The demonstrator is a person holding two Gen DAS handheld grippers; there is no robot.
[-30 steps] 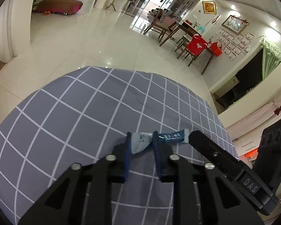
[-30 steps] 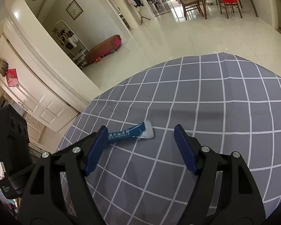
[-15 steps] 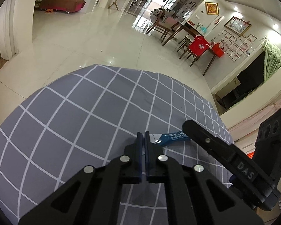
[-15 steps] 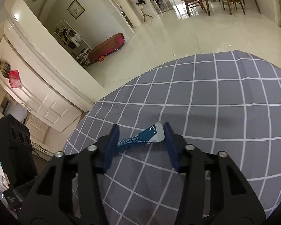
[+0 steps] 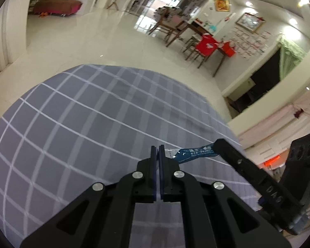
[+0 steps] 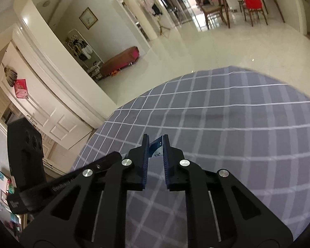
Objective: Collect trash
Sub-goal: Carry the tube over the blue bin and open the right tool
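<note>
Surface: a table [image 5: 76, 124] is covered by a grey cloth crossed with white grid lines, and faint creases are seen in the cloth
Wrapper: a blue and white wrapper [image 5: 193, 154] is stretched between the two claws, lifted just above the cloth; white lettering is printed on it, too small to be read
Left claw: the left claw [image 5: 157, 150] is pressed together on the pale end of the wrapper, with almost no gap seen between its blue pads
Right claw: the right claw [image 6: 156, 142] is closing, and the blue end of the wrapper [image 6: 156, 148] is pinched between its pads
Floor: a glossy cream tiled floor [image 5: 88, 41] is spread beyond the table, and ceiling lights are reflected in it
Dining area: a wooden dining table [image 5: 204, 33] with chairs is set at the far side, and a red cover [image 5: 205, 45] is draped over one chair
Bench: a low bench [image 6: 122, 59] with a pink side is placed by the far wall
Walls: framed pictures [image 5: 250, 21] are hung on the cream walls
</note>
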